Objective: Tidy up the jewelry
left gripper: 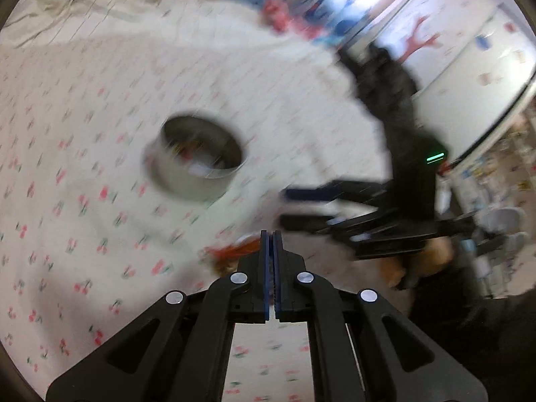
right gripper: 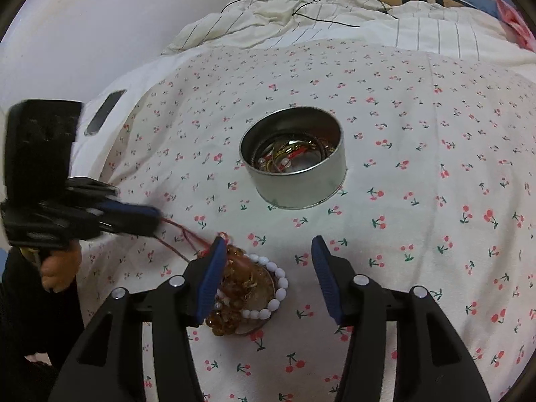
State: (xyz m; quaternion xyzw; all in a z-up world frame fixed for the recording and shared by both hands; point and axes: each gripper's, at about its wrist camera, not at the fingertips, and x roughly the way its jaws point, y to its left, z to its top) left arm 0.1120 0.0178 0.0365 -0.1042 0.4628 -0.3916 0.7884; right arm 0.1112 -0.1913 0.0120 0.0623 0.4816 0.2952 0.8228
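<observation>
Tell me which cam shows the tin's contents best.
Right wrist view. The round metal tin is sharp there, and tangled chains and beads lie visible inside. In the left wrist view the tin is motion-blurred, its contents only smears of colour.

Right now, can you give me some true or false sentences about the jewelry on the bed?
1. The round tin already has jewelry inside. True.
2. The right hand-held gripper is shut tight. False: its fingers stand apart, either side of the pile.
3. The left hand-held gripper is shut on a red cord. True.
4. The white bead bracelet lies inside the tin. False: it lies on the cherry-print sheet, in a pile with amber beads.
5. The tin has tipped over. False: it stands upright.
</observation>
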